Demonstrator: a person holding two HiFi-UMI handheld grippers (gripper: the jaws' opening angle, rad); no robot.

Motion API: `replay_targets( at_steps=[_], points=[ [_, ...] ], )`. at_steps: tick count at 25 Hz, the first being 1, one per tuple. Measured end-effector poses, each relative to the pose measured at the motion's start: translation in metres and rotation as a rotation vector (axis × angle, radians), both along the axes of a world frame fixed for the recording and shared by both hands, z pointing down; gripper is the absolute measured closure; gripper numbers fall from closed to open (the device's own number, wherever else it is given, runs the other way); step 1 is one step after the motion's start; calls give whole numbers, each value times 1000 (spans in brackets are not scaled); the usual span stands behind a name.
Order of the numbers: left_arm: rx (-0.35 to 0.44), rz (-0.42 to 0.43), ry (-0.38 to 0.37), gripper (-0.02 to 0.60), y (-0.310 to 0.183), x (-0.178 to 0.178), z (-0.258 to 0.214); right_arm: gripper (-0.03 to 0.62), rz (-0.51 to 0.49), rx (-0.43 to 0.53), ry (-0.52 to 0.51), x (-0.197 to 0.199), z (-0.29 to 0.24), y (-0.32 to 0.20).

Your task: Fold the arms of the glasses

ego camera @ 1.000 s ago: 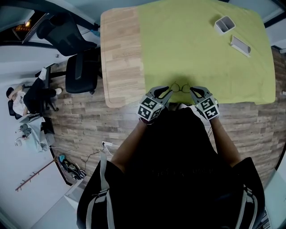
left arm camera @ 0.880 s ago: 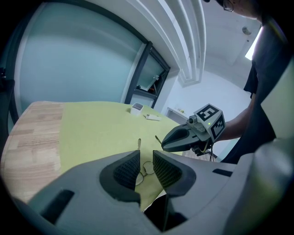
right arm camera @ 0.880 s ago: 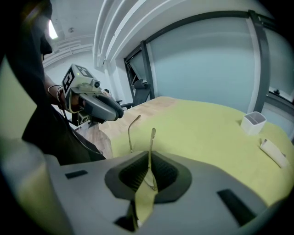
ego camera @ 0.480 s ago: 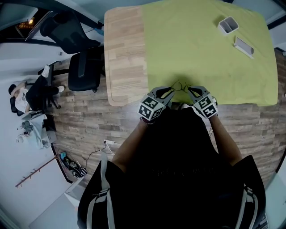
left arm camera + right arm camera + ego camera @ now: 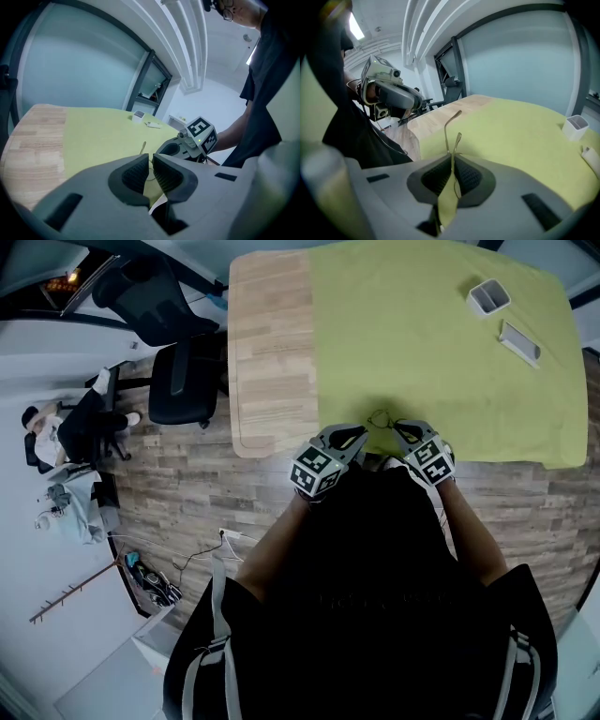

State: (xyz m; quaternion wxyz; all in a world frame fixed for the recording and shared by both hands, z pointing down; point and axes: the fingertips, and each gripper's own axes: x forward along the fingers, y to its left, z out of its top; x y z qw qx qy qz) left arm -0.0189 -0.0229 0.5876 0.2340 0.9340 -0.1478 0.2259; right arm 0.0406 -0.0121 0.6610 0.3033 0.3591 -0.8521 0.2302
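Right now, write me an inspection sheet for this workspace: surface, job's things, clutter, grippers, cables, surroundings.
Surface: wooden table, most of it under a yellow-green cloth.
Job's things: thin-framed glasses at the cloth's near edge, between the two grippers.
Clutter: small white open box and a flat white case at the cloth's far right.
Grippers: left gripper jaws almost together on a thin part of the frame; right gripper shut on the glasses, arm tips sticking up past its jaws.
Cables: one cable with a white plug on the floor.
Surroundings: wood-look floor, black office chair, a seated person far left.
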Motion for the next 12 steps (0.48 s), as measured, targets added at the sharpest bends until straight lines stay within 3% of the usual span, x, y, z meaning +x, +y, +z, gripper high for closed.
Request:
replay_targets(
  at_steps=[12],
  points=[
    [-13,-59,14,548,1,-20,-2,560,-75,-45,19,-19,23,-3]
  ],
)
